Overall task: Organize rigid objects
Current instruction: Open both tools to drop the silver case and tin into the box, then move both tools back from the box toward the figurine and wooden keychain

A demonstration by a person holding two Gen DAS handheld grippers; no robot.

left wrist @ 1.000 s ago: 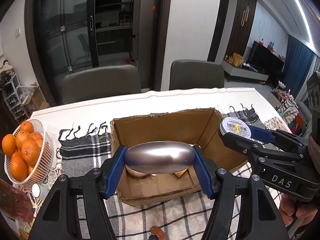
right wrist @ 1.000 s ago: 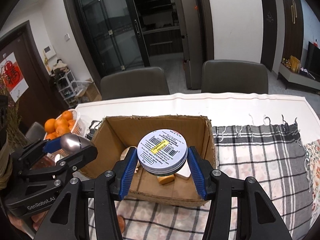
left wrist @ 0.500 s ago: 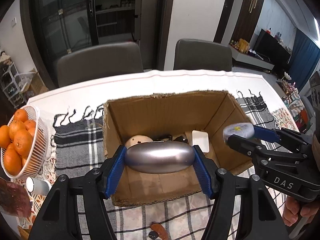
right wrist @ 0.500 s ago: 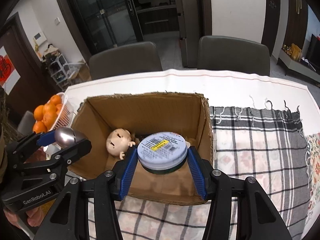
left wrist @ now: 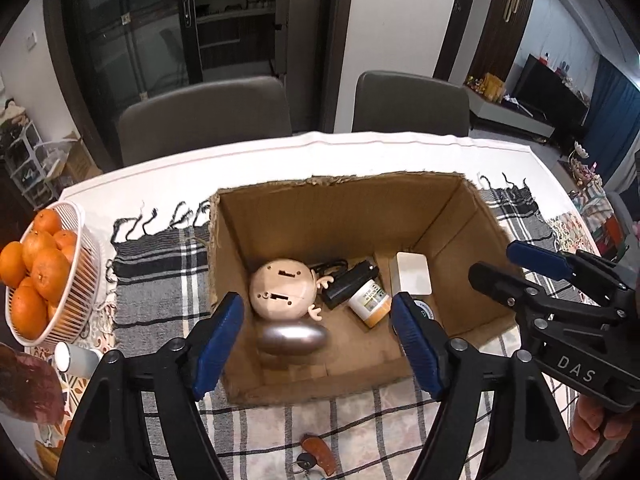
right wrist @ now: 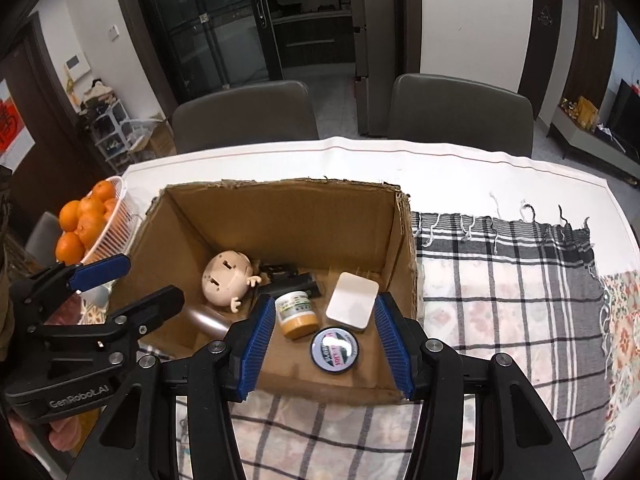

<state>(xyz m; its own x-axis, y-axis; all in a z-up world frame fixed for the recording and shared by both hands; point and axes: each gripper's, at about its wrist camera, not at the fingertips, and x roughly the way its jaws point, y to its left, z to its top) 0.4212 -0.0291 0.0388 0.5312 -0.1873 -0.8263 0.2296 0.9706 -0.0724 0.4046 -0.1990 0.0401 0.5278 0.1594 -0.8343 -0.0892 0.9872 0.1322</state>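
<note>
"DAS" on right gripper [left wrist: 532, 276] body; "GenRobot.AI" on left gripper [right wrist: 124, 278] body; tin and jar labels illegible.

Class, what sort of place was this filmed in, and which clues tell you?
Most likely a home dining room: a clothed table with upholstered chairs and a basket of oranges.

I'm seeing a rough, matt cardboard box [left wrist: 344, 216] on woven checked cloth [right wrist: 500, 280]; the silver ovoid [left wrist: 291, 338] looks like polished metal, though it's blurred.
</note>
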